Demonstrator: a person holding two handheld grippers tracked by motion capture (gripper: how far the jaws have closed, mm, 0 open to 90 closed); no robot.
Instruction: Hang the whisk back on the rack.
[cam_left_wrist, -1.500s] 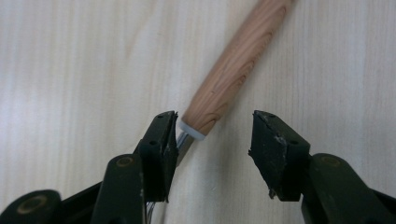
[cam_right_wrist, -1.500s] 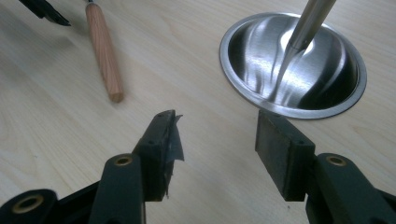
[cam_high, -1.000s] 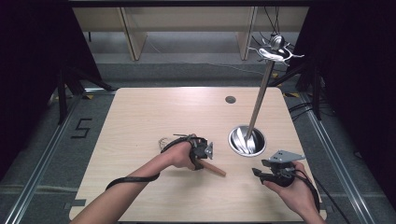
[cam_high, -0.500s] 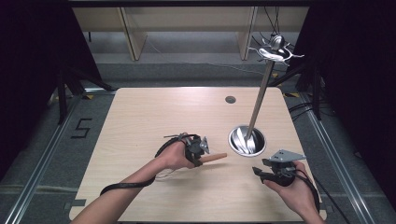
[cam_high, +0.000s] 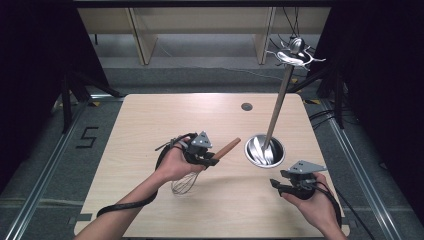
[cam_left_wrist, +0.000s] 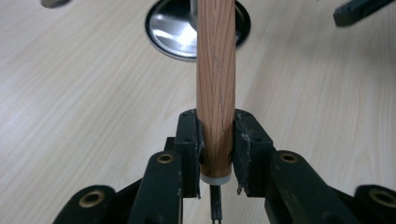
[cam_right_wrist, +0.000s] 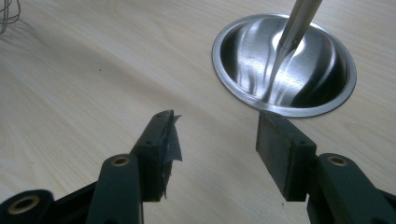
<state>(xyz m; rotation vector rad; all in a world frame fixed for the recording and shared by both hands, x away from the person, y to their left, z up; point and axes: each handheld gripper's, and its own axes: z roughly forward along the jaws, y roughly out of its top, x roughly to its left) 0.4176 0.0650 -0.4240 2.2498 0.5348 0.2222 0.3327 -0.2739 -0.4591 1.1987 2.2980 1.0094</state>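
Our left hand-held gripper (cam_high: 214, 161) clamps the light, stiff wire whisk's round wooden handle (cam_left_wrist: 215, 84) near its metal collar; the right hand-held gripper (cam_right_wrist: 215, 140), near the table's right edge (cam_high: 320, 150), gapes empty.

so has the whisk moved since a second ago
Yes. The left gripper, shut on the whisk, has lifted it: the wooden handle, earlier lying low near the front edge, now points up toward the steel base, wires hanging over the table.
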